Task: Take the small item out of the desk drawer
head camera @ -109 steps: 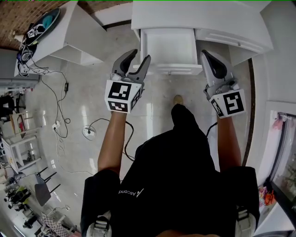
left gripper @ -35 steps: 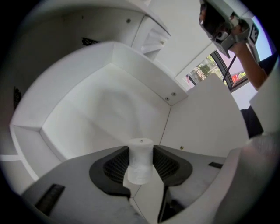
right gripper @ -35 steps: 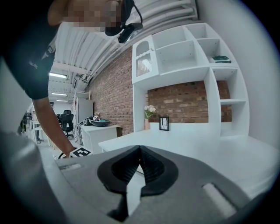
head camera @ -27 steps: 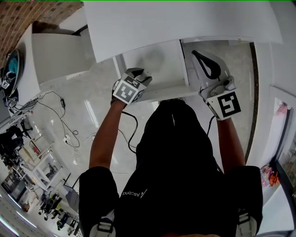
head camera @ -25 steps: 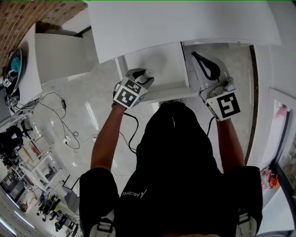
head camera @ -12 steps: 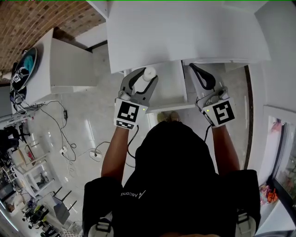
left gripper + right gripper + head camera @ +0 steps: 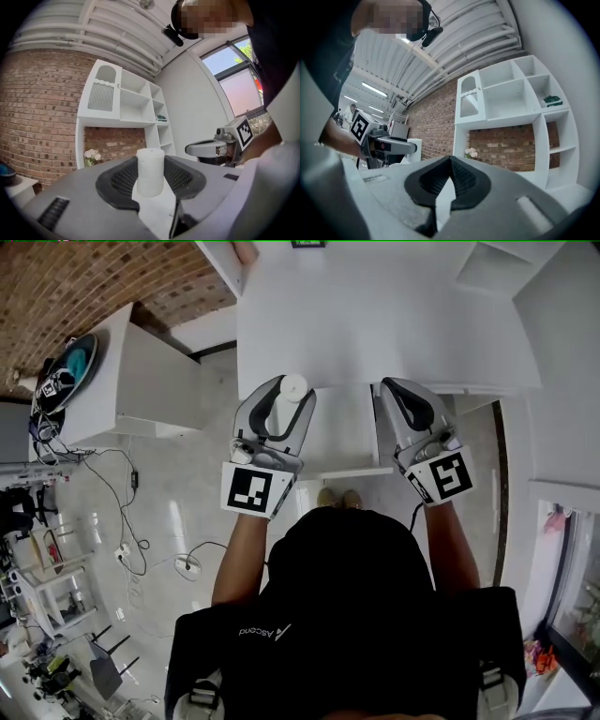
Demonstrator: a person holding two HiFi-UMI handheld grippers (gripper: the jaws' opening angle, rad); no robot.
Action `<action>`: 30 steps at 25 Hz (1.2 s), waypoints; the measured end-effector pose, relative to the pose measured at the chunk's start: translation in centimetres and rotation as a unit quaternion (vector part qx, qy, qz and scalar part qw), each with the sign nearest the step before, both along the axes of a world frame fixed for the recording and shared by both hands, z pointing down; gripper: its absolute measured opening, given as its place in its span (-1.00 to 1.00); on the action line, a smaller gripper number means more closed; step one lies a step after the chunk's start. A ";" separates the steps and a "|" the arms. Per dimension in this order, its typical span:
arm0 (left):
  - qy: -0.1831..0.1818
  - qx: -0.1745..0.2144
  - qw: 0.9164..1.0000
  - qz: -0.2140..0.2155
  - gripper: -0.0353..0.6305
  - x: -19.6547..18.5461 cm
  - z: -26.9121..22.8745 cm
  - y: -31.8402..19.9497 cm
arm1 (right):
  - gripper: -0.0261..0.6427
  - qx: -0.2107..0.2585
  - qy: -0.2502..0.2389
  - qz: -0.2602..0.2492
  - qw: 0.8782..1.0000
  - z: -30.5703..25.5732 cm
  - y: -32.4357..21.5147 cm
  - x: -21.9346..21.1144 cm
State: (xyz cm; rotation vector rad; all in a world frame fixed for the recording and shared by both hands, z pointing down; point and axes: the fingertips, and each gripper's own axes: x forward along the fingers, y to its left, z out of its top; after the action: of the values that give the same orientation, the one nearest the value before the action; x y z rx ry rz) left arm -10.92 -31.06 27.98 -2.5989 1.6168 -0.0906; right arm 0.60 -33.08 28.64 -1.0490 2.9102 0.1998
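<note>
Clamped on the small white cylinder (image 7: 293,385), the left gripper (image 7: 290,390) is now holding it up above the open desk drawer (image 7: 342,442) it was dipping into a second ago, while the right gripper (image 7: 391,387) is hovering alongside, jaws together and empty, so the removal is looking nearly done.

The table (image 7: 375,324) runs past the head view's top edge and covers the back of the drawer (image 7: 345,432). In that view only the white cylinder's (image 7: 294,384) top end shows within the left claw (image 7: 292,393).
</note>
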 end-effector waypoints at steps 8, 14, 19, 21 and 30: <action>0.004 0.033 0.999 -0.004 -0.39 -0.4 -2.7 2.5 | -0.92 0.027 -0.011 0.001 1.000 -2.0 2.5 -0.5; 0.019 0.034 0.999 -0.005 -0.39 -0.6 -3.0 3.3 | -0.92 0.030 -0.013 0.007 0.999 -2.4 3.6 -0.4; 0.022 0.033 0.999 -0.001 -0.39 -0.4 -3.2 3.5 | -0.92 0.032 -0.010 0.011 0.999 -2.8 3.9 -0.3; 0.025 0.036 0.999 -0.001 -0.39 -0.4 -3.4 3.5 | -0.92 0.033 -0.010 0.013 0.999 -2.9 4.0 -0.3; 0.028 0.037 0.999 0.006 -0.39 -0.3 -3.1 3.9 | -0.92 0.031 -0.009 0.020 0.999 -2.5 4.5 -0.1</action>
State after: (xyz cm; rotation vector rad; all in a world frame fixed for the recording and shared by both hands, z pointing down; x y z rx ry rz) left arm -11.18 -27.15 24.87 -2.5775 1.5900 0.0427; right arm 0.49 -28.59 26.10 -1.0951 2.8478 0.2787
